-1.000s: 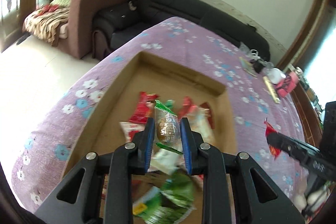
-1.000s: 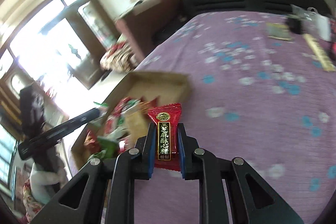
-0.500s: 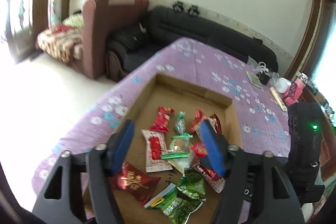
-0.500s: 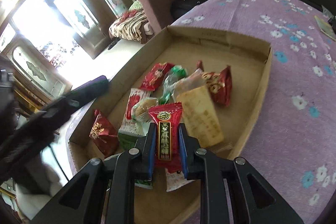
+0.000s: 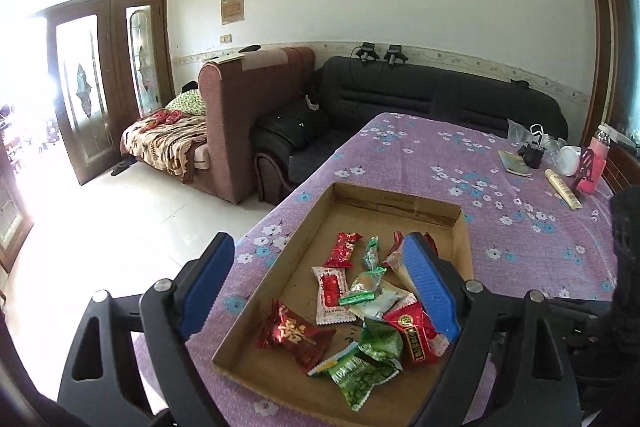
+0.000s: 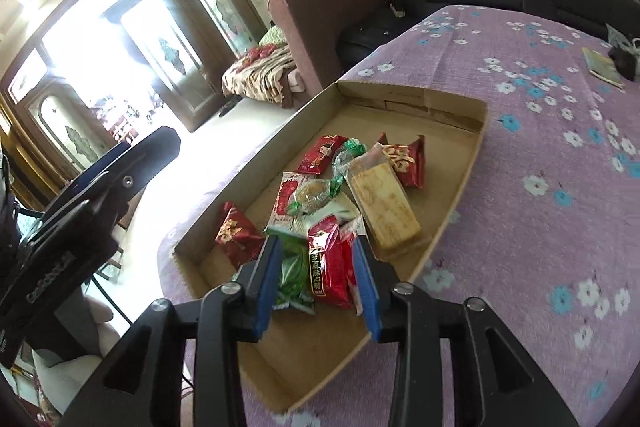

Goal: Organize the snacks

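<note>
Purple flowered cloth [image 5: 420,163] covers the table, with a dark sofa [image 5: 420,95] behind its far edge and glass doors at the left. From my left wrist I see the cardboard tray [image 5: 316,203] near the cloth's left edge, its snacks heaped toward the near right corner. My left gripper [image 5: 316,291] hangs above the tray with its blue pads spread wide, nothing between them. Under it lie a dark red pack [image 5: 294,333] by the tray's near left side, a white-and-red pack [image 5: 332,291] and a green pack [image 5: 360,375] at the near edge. Small clutter — a tube [image 5: 563,187] and a pink holder [image 5: 596,167] — sits at the cloth's far right corner.

From my right wrist, my right gripper [image 6: 318,281] is low over the tray's [image 6: 476,147] near end, pads parted. A red candy [image 6: 330,267] lies between them on the pile — I cannot tell if either pad touches it. A pale biscuit pack [image 6: 384,203] lies just beyond it. My left gripper's black body [image 6: 80,211] stands at the left.
</note>
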Available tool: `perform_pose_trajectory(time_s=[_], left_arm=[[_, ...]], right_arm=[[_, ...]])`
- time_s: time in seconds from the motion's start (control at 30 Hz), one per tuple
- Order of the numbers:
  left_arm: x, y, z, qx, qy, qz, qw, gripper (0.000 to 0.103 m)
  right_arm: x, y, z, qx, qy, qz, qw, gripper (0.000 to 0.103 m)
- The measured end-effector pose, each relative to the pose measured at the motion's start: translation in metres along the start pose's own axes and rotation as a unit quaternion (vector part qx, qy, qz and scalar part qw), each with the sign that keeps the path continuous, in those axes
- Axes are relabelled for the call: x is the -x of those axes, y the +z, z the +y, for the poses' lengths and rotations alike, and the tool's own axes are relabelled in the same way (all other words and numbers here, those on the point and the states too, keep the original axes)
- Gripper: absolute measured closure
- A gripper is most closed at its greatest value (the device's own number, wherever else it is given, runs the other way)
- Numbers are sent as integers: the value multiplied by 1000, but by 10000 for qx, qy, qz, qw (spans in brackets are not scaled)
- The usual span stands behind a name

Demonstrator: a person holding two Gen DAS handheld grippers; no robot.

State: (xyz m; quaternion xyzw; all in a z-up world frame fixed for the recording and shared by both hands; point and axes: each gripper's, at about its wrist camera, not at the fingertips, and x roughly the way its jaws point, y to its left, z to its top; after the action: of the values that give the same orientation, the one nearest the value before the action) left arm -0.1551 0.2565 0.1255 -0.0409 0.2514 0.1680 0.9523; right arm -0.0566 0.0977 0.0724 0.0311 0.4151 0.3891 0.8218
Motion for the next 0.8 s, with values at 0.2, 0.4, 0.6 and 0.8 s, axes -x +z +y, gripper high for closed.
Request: perform_pose_trajectory(time_s=[0.2, 0.4, 0.6, 0.8], left_arm=[[15, -3, -10, -17, 73, -38, 10000, 14], [34, -5, -26, -217, 100, -225, 9995, 13], [45, -10, -41, -381, 86, -351, 9986, 12], [45, -10, -50, -382, 15, -297, 9988, 10]], right_arm=[[24, -14, -10, -122, -99, -199, 9997, 58], [44, -26, -11, -102, -215, -362, 9991, 52], [56, -36, -1, 119, -501, -617, 9968, 48], [59, -43, 4, 303, -720, -756, 9941, 42]])
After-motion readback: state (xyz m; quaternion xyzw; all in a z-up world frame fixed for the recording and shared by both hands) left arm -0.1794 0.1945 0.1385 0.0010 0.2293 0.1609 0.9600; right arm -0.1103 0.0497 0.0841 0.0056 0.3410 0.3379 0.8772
